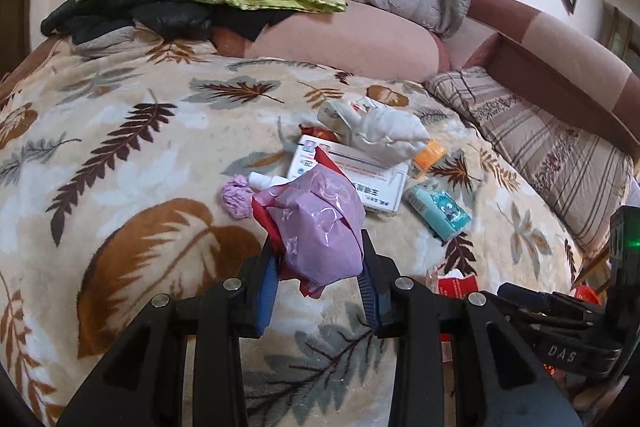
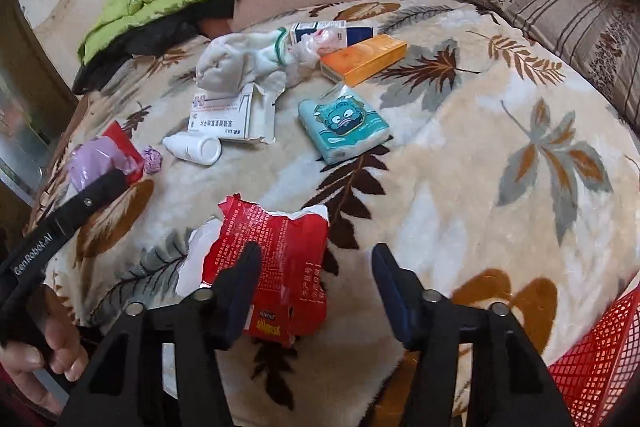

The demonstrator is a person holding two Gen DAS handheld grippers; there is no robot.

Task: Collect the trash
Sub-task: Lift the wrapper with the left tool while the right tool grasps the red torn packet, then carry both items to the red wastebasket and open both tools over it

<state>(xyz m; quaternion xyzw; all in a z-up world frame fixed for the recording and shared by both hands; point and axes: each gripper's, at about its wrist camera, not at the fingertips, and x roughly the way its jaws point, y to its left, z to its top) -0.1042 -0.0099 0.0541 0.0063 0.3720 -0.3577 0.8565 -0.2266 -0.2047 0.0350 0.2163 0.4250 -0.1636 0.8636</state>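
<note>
"GenRobot.AI" on left gripper (image 2: 96,187); "DAS" on right gripper (image 1: 560,351)

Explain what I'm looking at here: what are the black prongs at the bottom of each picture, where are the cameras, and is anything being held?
There is no robot. A person holds a handheld claw in each hand, and each carries a wide-angle camera looking along its two fingers.

The left claw is shut on a crumpled lilac plastic bag with something red in it. The right view shows this claw from the side, with the person's hand gripping it.

The right claw is open, its fingers either side of a torn red wrapper lying on the leaf-patterned blanket.

Also on the blanket: a white bottle, a white box, a teal tissue pack, an orange box. A red basket sits at the lower right.
</note>
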